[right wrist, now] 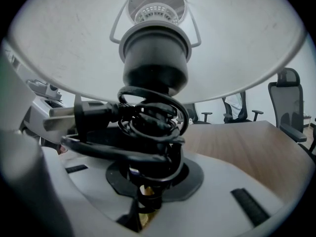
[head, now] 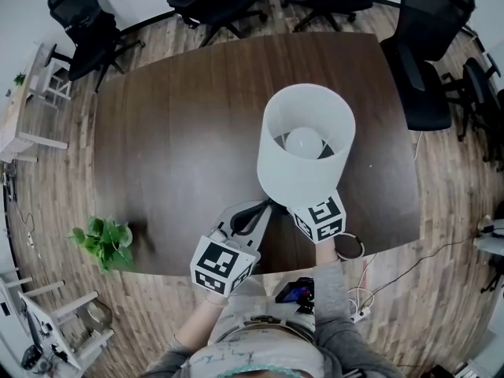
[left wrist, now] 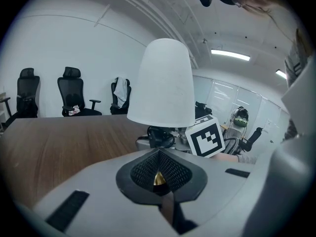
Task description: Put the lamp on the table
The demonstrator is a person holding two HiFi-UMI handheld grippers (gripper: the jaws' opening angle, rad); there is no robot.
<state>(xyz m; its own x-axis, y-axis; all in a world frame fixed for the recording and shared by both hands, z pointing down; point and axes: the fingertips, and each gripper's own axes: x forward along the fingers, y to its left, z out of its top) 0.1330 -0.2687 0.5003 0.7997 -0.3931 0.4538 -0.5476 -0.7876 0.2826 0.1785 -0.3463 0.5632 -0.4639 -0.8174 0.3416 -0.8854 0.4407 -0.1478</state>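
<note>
Well to the left of the left gripper [head: 260, 209], a leafy plant [head: 102, 241] sits at the near edge of the dark wood-grain table [head: 173, 124]. That claw is pinched together on nothing, its tips just beside the lamp [head: 307, 144]. The right gripper [right wrist: 150, 181] is clamped on the lamp's slim stem, under the shade and above the table's near side; the lamp's foot is hidden. To set it well, I judge: hold the stem upright, lower slowly, loosen only once it stands. The shade is a smooth, matt white drum. A glossy black cord [right wrist: 143, 132] coils round the stem and could snag.
</note>
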